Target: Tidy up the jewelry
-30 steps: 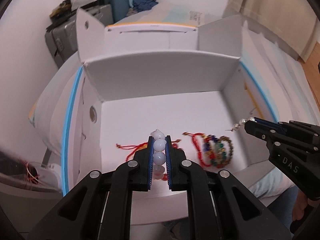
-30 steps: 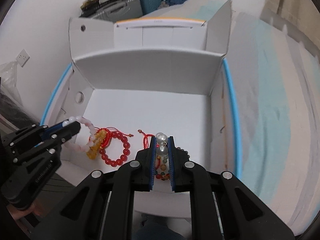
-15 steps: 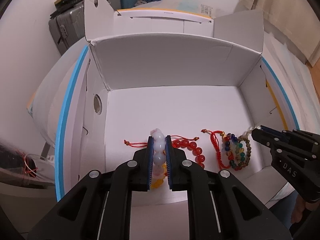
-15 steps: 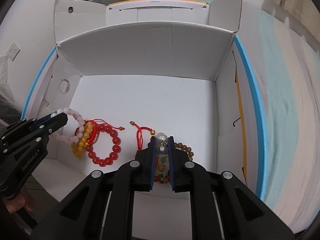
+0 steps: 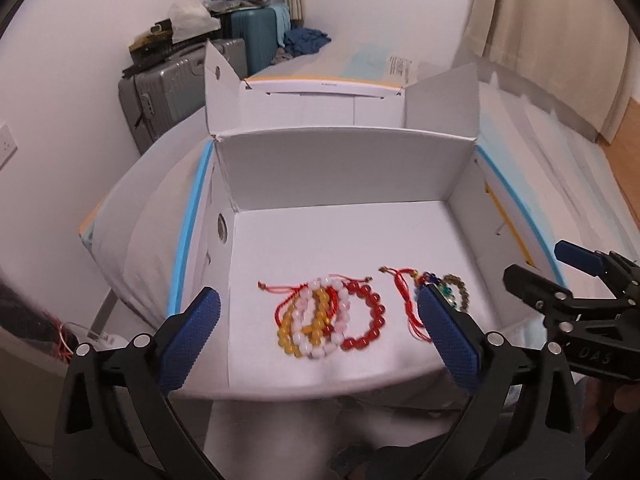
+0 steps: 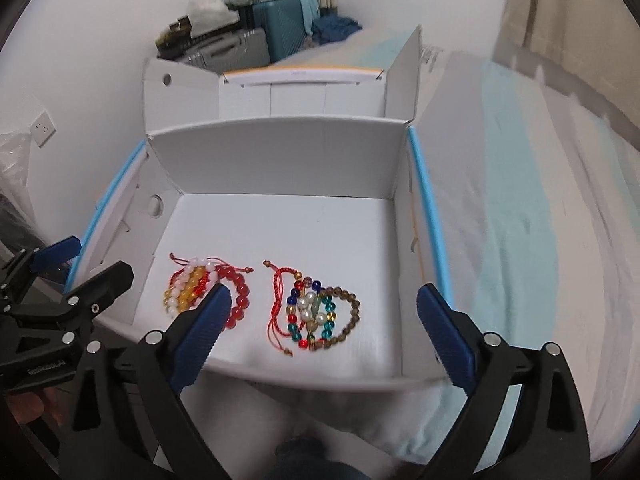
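- Two clusters of beaded bracelets are lying on the floor of the white box [image 6: 280,152], near its front edge – red, yellow and pale pink bracelets [image 5: 328,320] at left, multicoloured bracelets [image 6: 320,312] at right.
- Left claw [image 5: 320,332] is opening; nothing is sitting between its pads.
- Right claw [image 6: 326,328] is opening – likewise empty, above the multicoloured cluster.
- The box is resting on a bed [image 6: 520,208].

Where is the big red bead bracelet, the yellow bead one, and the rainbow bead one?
Red bead bracelet [image 5: 370,322]: left wrist view, on its right-hand beads.
Yellow bead bracelet [image 5: 285,334]: left wrist view, on its lower-left beads.
Rainbow bead bracelet [image 6: 294,318]: right wrist view, on its left-side beads.
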Demonstrator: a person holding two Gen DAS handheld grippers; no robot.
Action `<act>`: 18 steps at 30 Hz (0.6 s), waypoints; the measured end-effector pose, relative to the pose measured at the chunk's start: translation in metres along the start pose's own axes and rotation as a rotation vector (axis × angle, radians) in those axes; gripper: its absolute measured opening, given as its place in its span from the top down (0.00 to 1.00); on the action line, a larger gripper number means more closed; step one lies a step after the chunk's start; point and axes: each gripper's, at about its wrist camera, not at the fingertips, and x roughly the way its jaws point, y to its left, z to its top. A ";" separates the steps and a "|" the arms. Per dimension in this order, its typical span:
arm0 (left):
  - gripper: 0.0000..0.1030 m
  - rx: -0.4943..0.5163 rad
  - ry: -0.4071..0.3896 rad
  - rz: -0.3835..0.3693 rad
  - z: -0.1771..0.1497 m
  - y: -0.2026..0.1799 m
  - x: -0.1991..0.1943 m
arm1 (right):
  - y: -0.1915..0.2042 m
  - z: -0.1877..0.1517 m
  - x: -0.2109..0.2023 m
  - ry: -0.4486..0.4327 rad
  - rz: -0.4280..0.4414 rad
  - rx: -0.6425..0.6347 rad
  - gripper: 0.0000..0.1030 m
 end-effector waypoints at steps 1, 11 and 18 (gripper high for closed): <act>0.06 -0.004 -0.015 -0.008 -0.006 -0.001 -0.008 | 0.001 -0.003 -0.008 -0.012 -0.005 0.001 0.10; 0.06 -0.043 -0.090 -0.023 -0.048 -0.005 -0.053 | -0.005 -0.041 -0.061 -0.108 -0.029 0.060 0.08; 0.06 -0.033 -0.083 -0.015 -0.068 -0.006 -0.059 | 0.000 -0.058 -0.080 -0.130 -0.036 0.065 0.08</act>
